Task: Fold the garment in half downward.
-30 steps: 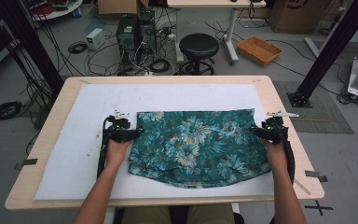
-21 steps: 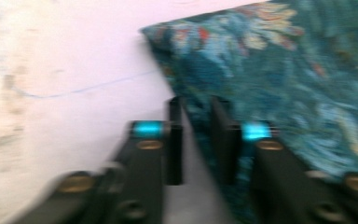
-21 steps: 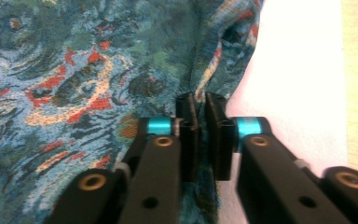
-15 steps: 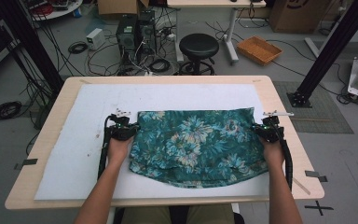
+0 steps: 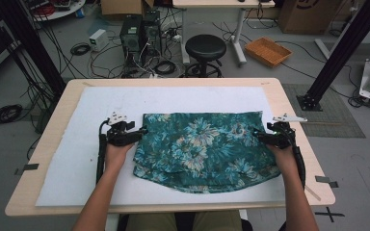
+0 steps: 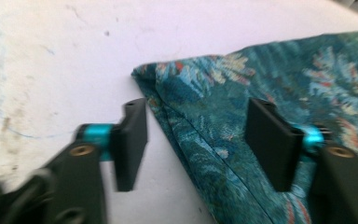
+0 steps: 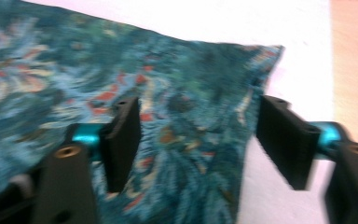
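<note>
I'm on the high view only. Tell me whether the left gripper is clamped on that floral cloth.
Observer: No. In the left gripper view the left gripper has just been opening; its fingers stand apart, with the edge of the floral cloth lying between them, unpinched.
Operator: Report the right one.
Observer: The right gripper has also just been opening. One finger is over the print, the other over the white mat beside the cloth's edge.
Operator: Describe the cloth edge at the left gripper.
Observer: It is doubled there: a seam line runs along the edge, and the corner lies flat on the mat.
</note>
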Motion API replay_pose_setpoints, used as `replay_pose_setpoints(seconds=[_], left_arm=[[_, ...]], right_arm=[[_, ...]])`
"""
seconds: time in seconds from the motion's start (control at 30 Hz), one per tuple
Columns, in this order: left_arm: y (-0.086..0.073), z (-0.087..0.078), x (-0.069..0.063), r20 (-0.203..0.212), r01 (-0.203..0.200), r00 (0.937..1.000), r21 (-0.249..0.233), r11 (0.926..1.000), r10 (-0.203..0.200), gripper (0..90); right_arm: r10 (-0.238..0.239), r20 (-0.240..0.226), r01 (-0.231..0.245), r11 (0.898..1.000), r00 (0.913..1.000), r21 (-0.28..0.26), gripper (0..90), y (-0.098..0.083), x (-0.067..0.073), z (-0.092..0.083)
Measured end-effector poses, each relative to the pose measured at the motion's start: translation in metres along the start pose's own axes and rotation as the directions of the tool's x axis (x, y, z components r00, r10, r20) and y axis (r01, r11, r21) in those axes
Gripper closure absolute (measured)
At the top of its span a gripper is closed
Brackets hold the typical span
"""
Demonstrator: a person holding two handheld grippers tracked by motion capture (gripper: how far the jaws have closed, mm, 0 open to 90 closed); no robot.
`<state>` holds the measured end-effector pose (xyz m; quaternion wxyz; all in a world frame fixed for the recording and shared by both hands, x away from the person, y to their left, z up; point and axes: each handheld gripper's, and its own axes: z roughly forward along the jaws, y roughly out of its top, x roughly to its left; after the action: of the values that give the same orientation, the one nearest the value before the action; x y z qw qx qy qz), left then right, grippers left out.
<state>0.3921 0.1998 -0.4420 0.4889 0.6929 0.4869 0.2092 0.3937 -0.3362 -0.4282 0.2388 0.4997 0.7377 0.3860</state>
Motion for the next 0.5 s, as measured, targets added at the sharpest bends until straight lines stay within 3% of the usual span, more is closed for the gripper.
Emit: replay_pose_setpoints(seconds=[0.07,0.1,0.27,0.33,0.5], left_arm=[[0.0,-0.005,0.001,0.002,0.003,1.0,-0.014,0.9999,-0.003,28.8],[0.001,-0.013,0.001,0.008,0.0,1.0,-0.037,0.9993,0.0,25.5],[0.0,-0.032,-0.002,0.02,-0.007,0.9998,-0.069,0.9976,0.009,25.4],[-0.001,-0.038,-0.004,0.025,-0.022,0.9994,-0.082,0.9964,0.024,25.4],[-0.003,-0.053,-0.008,0.051,-0.045,0.9974,-0.118,0.992,0.052,25.4]], right_arm=[[-0.014,-0.015,0.014,1.0,0.9998,-0.006,28.0,0.0,0.002,-0.002],[-0.047,-0.033,0.047,0.999,0.9983,-0.024,22.0,-0.001,0.005,-0.008],[-0.074,-0.109,0.067,0.996,0.9913,-0.067,21.5,-0.002,0.009,-0.023],[-0.077,-0.115,0.068,0.995,0.9904,-0.074,21.5,-0.002,0.01,-0.025],[-0.118,-0.171,0.099,0.988,0.9783,-0.115,21.5,-0.003,0.019,-0.037]])
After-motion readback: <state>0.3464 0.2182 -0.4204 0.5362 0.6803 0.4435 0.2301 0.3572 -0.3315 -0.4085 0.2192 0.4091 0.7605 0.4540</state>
